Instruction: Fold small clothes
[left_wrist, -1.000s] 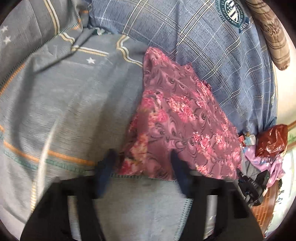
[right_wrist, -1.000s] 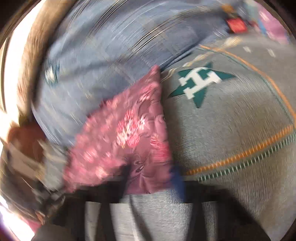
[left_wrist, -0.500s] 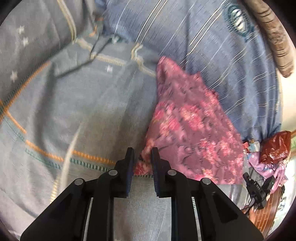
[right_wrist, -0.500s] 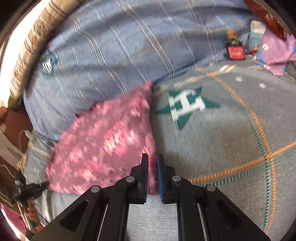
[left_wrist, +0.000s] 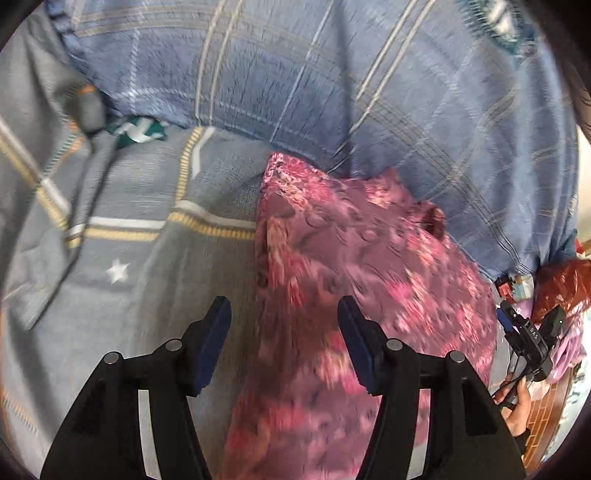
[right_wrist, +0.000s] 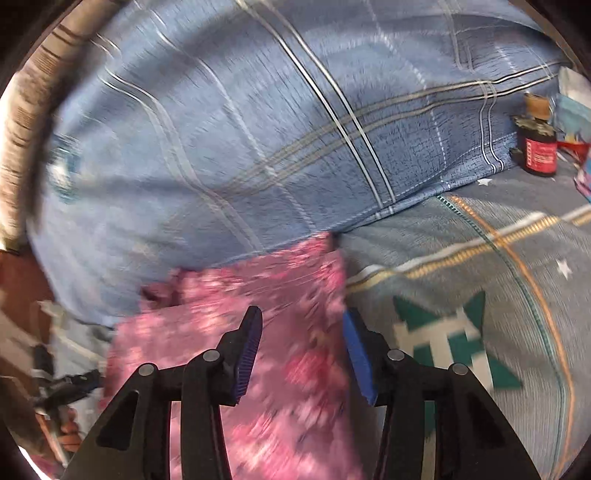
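A small pink and maroon flowered garment lies folded on the grey striped bedsheet, its far edge against a blue plaid pillow. My left gripper hovers over the garment's left edge, its jaws opening with cloth below them and no pad pressing on it. In the right wrist view the same garment sits under my right gripper, whose jaws are also opening above the right edge without gripping. Both views are blurred by motion.
The blue plaid pillow blocks the far side. A dark jar with a red label stands at the far right on the bedsheet, near a green star print. A red bag, purple cloth and a person's hand with a device crowd the bed's right edge.
Both grippers were shut on the garment's near edge half a second ago; they have carried it toward the pillow, folding it over, and have now opened and let go.
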